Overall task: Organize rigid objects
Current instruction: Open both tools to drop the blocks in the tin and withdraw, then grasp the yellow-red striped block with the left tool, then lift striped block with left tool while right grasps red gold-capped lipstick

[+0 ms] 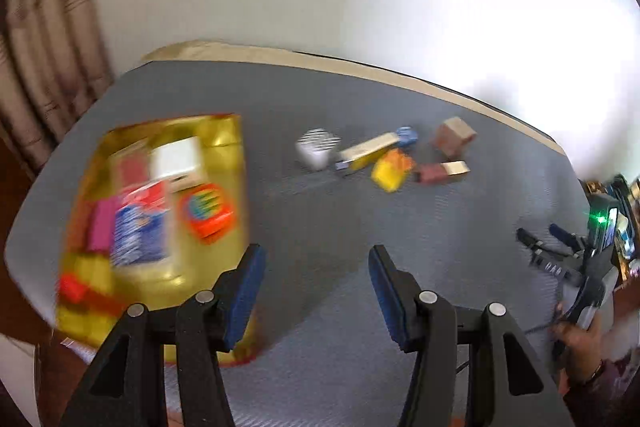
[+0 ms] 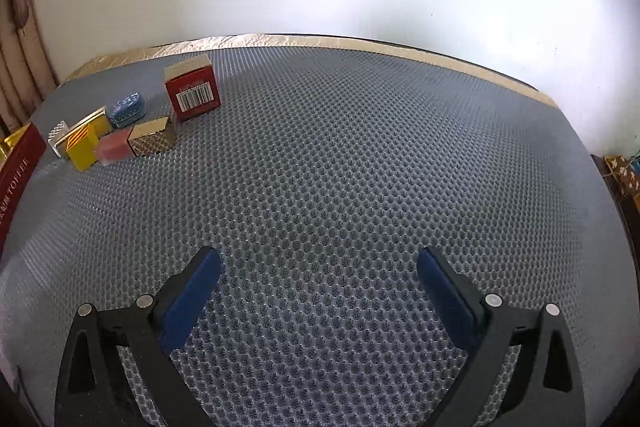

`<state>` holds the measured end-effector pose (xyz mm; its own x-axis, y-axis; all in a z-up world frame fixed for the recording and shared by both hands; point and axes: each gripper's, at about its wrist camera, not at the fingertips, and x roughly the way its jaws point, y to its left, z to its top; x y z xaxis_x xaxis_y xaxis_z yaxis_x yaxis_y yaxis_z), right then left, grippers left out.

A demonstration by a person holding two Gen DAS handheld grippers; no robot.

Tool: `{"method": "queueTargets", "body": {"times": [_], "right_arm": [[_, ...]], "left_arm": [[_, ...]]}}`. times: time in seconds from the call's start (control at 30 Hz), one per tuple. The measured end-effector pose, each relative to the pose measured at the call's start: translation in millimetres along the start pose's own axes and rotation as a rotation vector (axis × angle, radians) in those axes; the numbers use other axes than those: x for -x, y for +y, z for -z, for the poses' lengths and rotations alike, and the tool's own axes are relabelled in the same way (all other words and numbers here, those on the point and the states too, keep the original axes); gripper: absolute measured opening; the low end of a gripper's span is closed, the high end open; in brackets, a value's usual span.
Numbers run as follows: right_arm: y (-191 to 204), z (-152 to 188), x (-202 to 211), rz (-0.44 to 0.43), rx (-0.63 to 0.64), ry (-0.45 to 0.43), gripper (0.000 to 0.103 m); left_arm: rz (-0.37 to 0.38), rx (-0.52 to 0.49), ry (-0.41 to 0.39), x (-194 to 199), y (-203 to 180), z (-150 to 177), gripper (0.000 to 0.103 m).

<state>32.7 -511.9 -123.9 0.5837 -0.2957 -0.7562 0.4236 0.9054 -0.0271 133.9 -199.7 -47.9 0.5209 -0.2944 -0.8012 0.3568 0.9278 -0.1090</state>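
Left wrist view: left gripper (image 1: 318, 281) jaws partly open, empty, above grey counter (image 1: 340, 227); gold tray (image 1: 224, 135) of boxes beside.
Right wrist view: right gripper (image 2: 318, 281) jaws wide, empty; small boxes (image 2: 132, 129) clustered far left.

Bright daylight washes the white wall (image 1: 440, 7) out to glare on my upper right. My left view is smeared by motion: the gold tray (image 1: 224, 131) and the small boxes (image 1: 384, 159) blur into streaks. My right view is sharp, and every dimple of the grey mat (image 2: 340, 167) is crisp. Soft shadows lie under my fingers. Both views bulge, with dark vignetted corners.
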Motion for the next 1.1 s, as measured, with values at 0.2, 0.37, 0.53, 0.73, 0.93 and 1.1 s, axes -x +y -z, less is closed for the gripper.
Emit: {"method": "queueTargets", "body": {"times": [0.2, 0.37, 0.53, 0.73, 0.93, 1.1], "right_arm": [[-7.0, -0.3, -1.1, -0.06, -0.005, 0.0, 0.101], [-4.9, 2.2, 5.3, -0.114, -0.011, -0.02, 0.101], [0.2, 3.1, 7.3, -0.155, -0.006, -0.018, 0.101], [6.5, 3.1, 6.1, -0.189, 0.016, -0.011, 0.101], [5.4, 4.7, 7.3, -0.202, 0.011, -0.014, 0.101], [3.3, 6.2, 9.6, -0.206, 0.008, -0.007, 0.101]], "left_arm": [[0.092, 0.17, 0.132, -56.5, -34.3, -43.6, 0.055], [0.06, 0.279, 0.2, -98.7, -44.1, -73.0, 0.055], [0.015, 0.317, 0.239, -123.6, -49.0, -82.7, 0.055], [-0.021, 0.337, 0.267, -146.8, -54.9, -87.9, 0.055], [-0.016, 0.38, 0.317, -167.1, -50.6, -80.6, 0.036], [-0.036, 0.366, 0.278, -155.5, -49.3, -72.7, 0.032]]}}
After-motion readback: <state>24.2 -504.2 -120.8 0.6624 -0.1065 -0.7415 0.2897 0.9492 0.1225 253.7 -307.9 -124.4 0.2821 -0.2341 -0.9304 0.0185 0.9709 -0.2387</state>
